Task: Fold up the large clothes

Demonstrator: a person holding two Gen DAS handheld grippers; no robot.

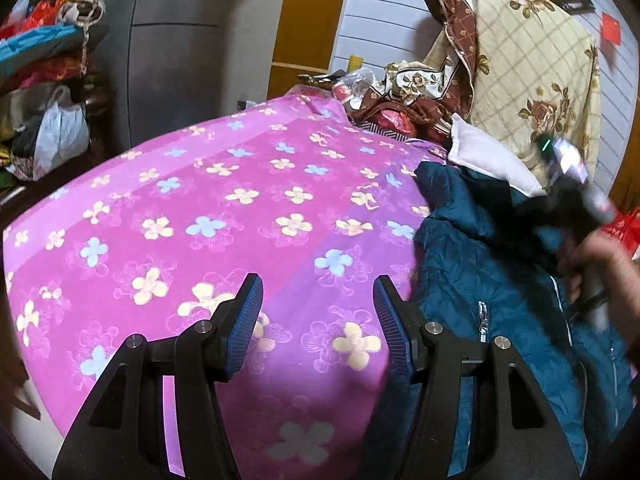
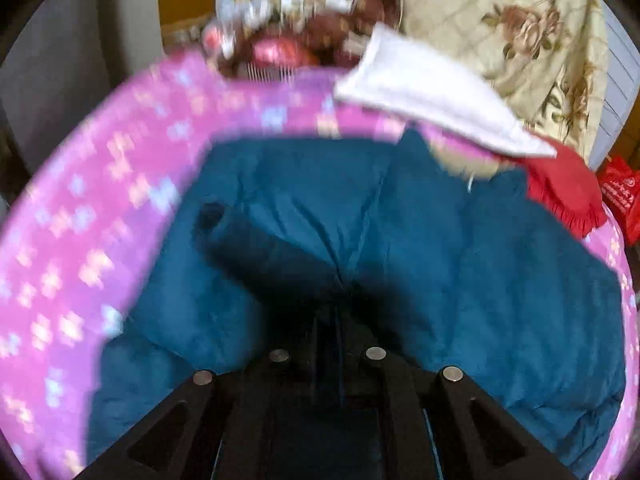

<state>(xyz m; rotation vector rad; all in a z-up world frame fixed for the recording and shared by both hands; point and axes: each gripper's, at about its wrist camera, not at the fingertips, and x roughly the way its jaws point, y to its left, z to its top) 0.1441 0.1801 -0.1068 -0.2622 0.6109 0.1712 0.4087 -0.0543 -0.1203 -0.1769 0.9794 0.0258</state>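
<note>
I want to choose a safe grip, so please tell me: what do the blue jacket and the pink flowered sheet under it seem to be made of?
The blue jacket looks like quilted synthetic shell, probably padded: stitched diamond texture, puffy folds, slight sheen, a zipper. The pink flowered sheet looks like thin printed woven cloth, matte and smooth, lying flat with few creases; cotton or polyester cannot be told.

Bed, pink floral sheet point(image 1: 240, 208); teal quilted jacket point(image 2: 460, 272), white pillow point(image 2: 424, 92) on it
</note>
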